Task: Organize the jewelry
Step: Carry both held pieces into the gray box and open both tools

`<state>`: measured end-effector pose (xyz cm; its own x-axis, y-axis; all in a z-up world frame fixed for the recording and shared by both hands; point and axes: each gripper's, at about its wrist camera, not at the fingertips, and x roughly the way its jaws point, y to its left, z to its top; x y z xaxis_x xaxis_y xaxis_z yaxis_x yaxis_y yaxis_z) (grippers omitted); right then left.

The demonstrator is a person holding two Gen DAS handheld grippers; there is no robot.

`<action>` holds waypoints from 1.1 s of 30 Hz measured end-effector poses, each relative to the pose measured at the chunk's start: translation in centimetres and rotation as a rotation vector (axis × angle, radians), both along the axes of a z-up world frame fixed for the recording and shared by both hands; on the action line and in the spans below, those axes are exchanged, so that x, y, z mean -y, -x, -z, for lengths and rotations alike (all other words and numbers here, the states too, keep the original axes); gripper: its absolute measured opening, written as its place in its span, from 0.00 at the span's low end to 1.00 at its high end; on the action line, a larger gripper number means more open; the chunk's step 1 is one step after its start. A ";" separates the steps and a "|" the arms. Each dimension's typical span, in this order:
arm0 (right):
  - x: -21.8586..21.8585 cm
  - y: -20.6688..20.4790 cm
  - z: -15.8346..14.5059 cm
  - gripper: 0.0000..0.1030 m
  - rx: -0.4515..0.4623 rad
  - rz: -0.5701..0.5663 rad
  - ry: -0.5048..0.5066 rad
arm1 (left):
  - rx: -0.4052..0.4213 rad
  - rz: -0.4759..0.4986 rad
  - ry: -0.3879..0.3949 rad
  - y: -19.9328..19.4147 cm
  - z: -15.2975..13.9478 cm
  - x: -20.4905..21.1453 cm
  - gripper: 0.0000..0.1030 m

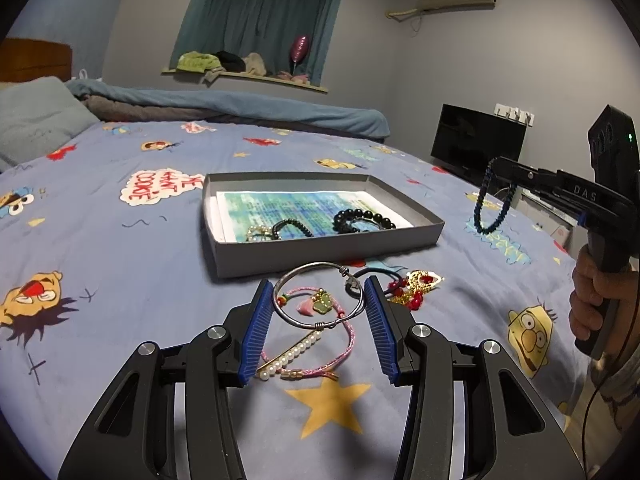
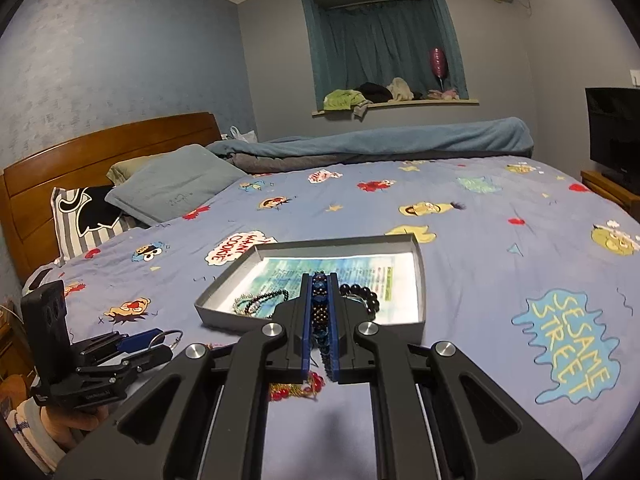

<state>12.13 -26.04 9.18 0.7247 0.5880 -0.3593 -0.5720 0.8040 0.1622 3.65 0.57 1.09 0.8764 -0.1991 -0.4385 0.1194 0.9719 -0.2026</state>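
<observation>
A shallow grey box [image 1: 320, 258] lined with printed paper lies on the bed and holds black bead bracelets [image 1: 364, 218] and a pearl piece. In front of it my left gripper [image 1: 319, 282] has its blue pads against both sides of a silver bangle [image 1: 320, 325]. Inside that ring lies a pink cord bracelet [image 1: 344, 344] with a green charm, and a pearl bar [image 1: 296, 350] lies under it. My right gripper [image 2: 320, 280] is shut on a dark blue beaded bracelet [image 2: 320, 306], which dangles [image 1: 490, 204] in the air right of the box [image 2: 420, 280]. The left gripper [image 2: 166, 344] shows low at the left.
A red and gold piece [image 1: 416, 288] and a dark hair tie [image 1: 372, 272] lie just right of the left gripper. The bed has a blue cartoon sheet [image 1: 160, 260], pillows [image 2: 176, 184] and a wooden headboard at the far left. A black screen [image 1: 476, 148] stands by the right wall.
</observation>
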 end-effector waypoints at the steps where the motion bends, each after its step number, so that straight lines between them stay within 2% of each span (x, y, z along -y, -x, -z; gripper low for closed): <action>1: -0.2 -0.1 -0.1 0.07 0.001 -0.003 0.001 | 0.002 0.000 -0.001 0.0 -0.1 0.0 0.47; 10: -1.5 -0.9 -1.3 0.07 0.015 -0.032 0.015 | 0.015 0.002 -0.021 -0.9 -0.9 -0.1 0.47; 19: -2.2 -2.8 -1.1 0.07 0.001 -0.040 0.018 | 0.020 0.007 -0.051 -3.0 -2.1 -0.3 0.47; 25: -2.8 -5.9 -0.5 0.07 -0.037 -0.038 0.025 | -0.020 -0.016 -0.083 -6.8 -2.9 -1.0 0.47; 33: -3.8 -10.8 1.9 0.07 -0.122 -0.026 0.042 | -0.120 -0.053 -0.051 -12.7 -2.5 -3.2 0.47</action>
<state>22.89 -22.19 7.24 0.6587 0.5886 -0.4686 -0.5708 0.7967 0.1985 16.32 3.80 3.64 0.8256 -0.1288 -0.5493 0.0455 0.9856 -0.1627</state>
